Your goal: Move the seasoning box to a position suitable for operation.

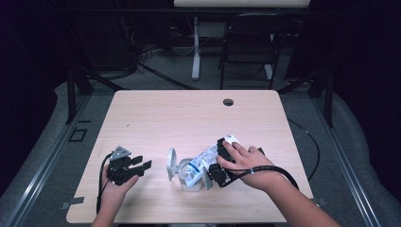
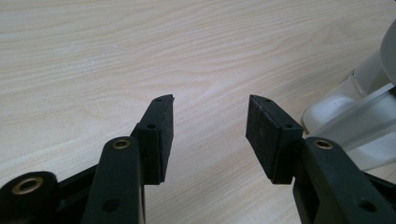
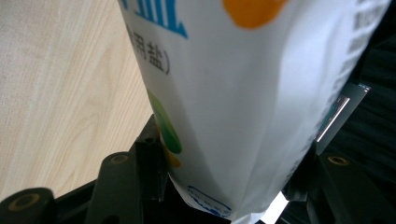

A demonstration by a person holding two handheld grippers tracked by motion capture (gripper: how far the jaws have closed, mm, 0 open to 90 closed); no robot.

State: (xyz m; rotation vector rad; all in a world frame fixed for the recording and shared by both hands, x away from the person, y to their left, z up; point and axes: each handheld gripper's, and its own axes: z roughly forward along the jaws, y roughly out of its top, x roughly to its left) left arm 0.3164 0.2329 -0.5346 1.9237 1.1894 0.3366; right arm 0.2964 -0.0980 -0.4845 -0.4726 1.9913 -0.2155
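From the high view we see a light wood tabletop (image 1: 189, 118) with a round cable hole (image 1: 228, 102) near its far edge. Our left gripper (image 1: 144, 164) rests low at the near left, jaws spread and nothing between them. Our right gripper (image 1: 218, 161) lies near the middle right under our right hand (image 1: 243, 161), its jaws closed around a white salt bag (image 1: 203, 163) with blue print. The bag tilts down to the left, its lower end at the mouth of a white container (image 1: 189, 182) whose round hinged lid (image 1: 171, 164) stands open on the left side. Beyond the tabletop stands a dark folding chair (image 1: 248, 47).

In the left gripper view, the left gripper (image 2: 210, 126) hovers just above bare wood grain, jaws wide with a clear gap and holding nothing. The white container (image 2: 350, 116) shows at the right edge, blurred.

In the right gripper view, the right gripper (image 3: 229, 186) clamps the salt bag (image 3: 243, 93), the black jaws pressing on both sides of the white pouch. We can read part of the blue Chinese lettering: "用盐)" below a larger cut-off character. We also see an orange patch at the top, a green and yellow motif at the left edge, a small blue emblem near the bottom, and fine grey print down the right side, too small to read.
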